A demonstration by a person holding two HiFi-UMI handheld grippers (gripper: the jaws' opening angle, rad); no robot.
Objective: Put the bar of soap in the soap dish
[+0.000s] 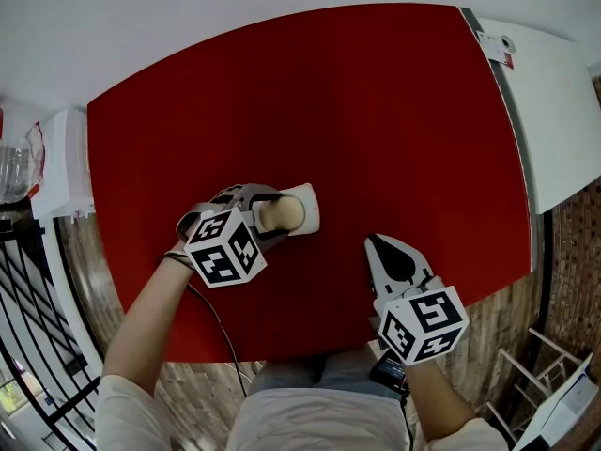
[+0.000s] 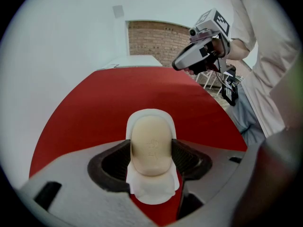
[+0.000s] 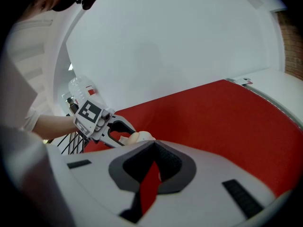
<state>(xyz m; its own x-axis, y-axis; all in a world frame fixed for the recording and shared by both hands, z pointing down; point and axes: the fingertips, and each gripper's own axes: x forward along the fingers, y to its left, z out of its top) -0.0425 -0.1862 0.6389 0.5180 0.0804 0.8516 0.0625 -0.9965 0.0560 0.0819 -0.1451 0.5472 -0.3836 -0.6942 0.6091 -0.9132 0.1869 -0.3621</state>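
A cream bar of soap (image 1: 280, 214) (image 2: 151, 143) lies over the white soap dish (image 1: 310, 209) (image 2: 150, 194) on the red table (image 1: 329, 111). My left gripper (image 1: 274, 216) (image 2: 152, 156) is shut on the bar, one pad against each long side. The dish's rim shows beyond the soap and below it. My right gripper (image 1: 382, 243) (image 3: 154, 146) hovers near the table's front edge, to the right of the dish. It is shut with nothing in it. The right gripper view shows the left gripper (image 3: 129, 135) with the soap (image 3: 134, 136) off to the left.
A white counter (image 1: 554, 111) adjoins the table's right side. A clear plastic container (image 1: 13, 171) stands on a white ledge at the left, above a black metal railing (image 1: 28, 308). A white frame (image 1: 549, 365) stands on the floor at the lower right.
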